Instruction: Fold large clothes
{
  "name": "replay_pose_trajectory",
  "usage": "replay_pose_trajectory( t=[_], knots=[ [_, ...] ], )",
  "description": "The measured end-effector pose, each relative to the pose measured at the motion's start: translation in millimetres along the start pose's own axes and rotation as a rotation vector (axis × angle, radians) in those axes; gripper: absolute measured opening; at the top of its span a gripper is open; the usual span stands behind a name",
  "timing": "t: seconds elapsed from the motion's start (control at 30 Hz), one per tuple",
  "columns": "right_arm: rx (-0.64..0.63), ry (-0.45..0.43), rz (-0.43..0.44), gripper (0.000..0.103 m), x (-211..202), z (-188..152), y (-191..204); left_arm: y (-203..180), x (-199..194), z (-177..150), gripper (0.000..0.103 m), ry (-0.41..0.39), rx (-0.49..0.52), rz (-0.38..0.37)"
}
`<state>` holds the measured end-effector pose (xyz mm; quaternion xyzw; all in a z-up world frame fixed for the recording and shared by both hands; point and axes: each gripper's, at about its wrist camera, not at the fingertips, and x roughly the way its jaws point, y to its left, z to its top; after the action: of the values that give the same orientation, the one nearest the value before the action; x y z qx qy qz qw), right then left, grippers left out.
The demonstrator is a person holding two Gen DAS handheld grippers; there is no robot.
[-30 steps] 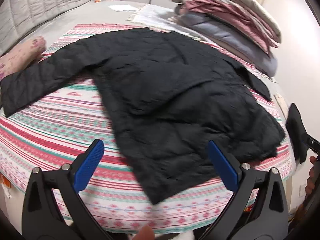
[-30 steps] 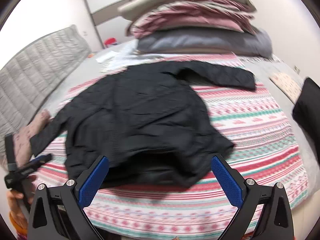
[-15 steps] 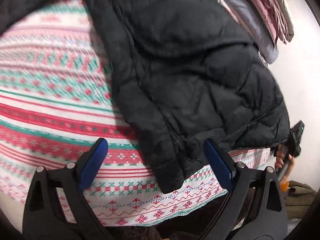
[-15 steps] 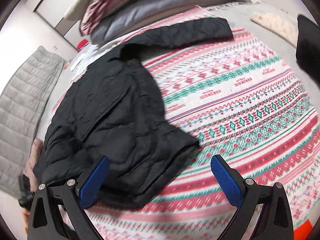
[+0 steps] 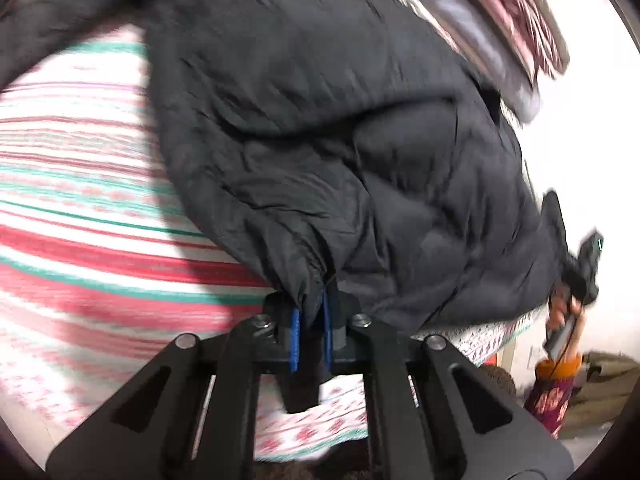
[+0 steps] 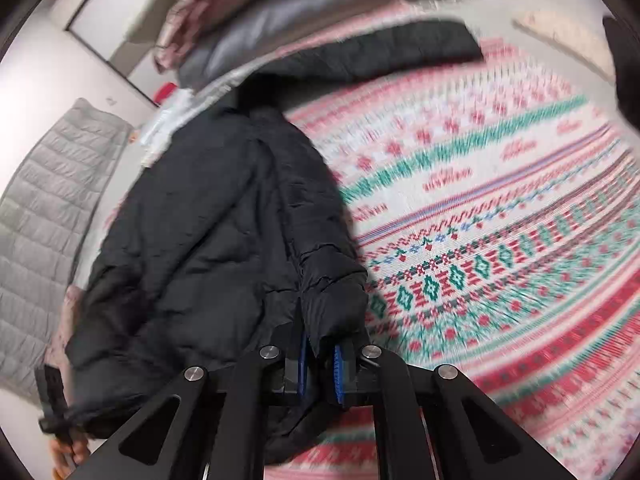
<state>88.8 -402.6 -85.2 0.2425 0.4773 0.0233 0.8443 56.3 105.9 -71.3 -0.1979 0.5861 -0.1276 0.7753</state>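
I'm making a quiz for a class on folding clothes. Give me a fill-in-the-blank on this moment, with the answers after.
1. The left gripper has just closed its blue-padded fingers on the hem of a ____ quilted jacket.
2. The right gripper has likewise just closed on the same ____.
3. The jacket lies on a patterned bedspread striped in red, white and ____.
4. The stack of bedding lies at the far end of the bed, beyond the jacket's ____.

Missing words: black; jacket; green; collar

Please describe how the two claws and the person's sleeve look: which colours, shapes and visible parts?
Both the left claw and the right claw have matte black slotted linkage arms, round silver bolts and blue ribbed pads. The person's sleeve is dark red patterned with an orange cuff.
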Motion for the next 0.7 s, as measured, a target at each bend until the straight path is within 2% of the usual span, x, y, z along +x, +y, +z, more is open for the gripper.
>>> replay_pose_trajectory(
  t=[0.1,0.13,0.2,0.27,0.3,0.33,0.37,0.43,0.53,0.6,0.67,0.7],
  knots=[
    [-0.044,-0.009,-0.028,0.009,-31.3,-16.4,12.3,26.9,-43.1,-6.9,0.009,-0.057,-0.004,0.078],
    [-0.055,0.012,-0.042,0.009,-38.5,-24.3,15.6,37.1,-41.5,-10.0,0.009,-0.057,-0.006,0.083],
    [-0.086,0.063,-0.047,0.009,-44.3,-40.7,22.5,55.3,-48.4,-14.3,0.010,-0.032,-0.022,0.106],
    [-0.144,0.156,-0.071,0.009,-36.7,-68.4,32.2,67.1,-40.0,-21.7,0.012,0.013,-0.012,0.185],
    [-0.167,0.206,-0.078,0.010,-28.8,-80.4,35.3,68.3,-32.5,-22.8,0.015,0.050,-0.007,0.226],
    [-0.190,0.259,-0.090,0.013,-18.1,-91.3,38.4,68.0,-26.4,-22.7,0.026,0.077,-0.009,0.253],
    [-0.213,0.299,-0.107,0.015,-10.1,-99.0,38.6,67.7,-27.1,-22.9,0.032,0.074,-0.011,0.272],
    [-0.265,0.316,-0.155,0.022,-3.3,-103.3,41.1,59.4,-36.8,-15.0,0.042,0.024,-0.001,0.290],
    [-0.247,0.297,-0.153,0.032,-13.3,-89.4,37.9,38.9,-61.6,-5.4,0.065,-0.106,0.036,0.288],
    [-0.234,0.268,-0.150,0.036,-23.2,-73.5,38.5,21.5,-73.5,5.6,0.069,-0.200,0.054,0.269],
    [-0.244,0.219,-0.165,0.045,-29.4,-54.4,47.4,8.7,-68.0,20.6,0.069,-0.232,0.057,0.237],
    [-0.254,0.193,-0.178,0.055,-29.6,-46.3,53.7,4.4,-62.9,29.5,0.069,-0.239,0.057,0.222]
  ],
)
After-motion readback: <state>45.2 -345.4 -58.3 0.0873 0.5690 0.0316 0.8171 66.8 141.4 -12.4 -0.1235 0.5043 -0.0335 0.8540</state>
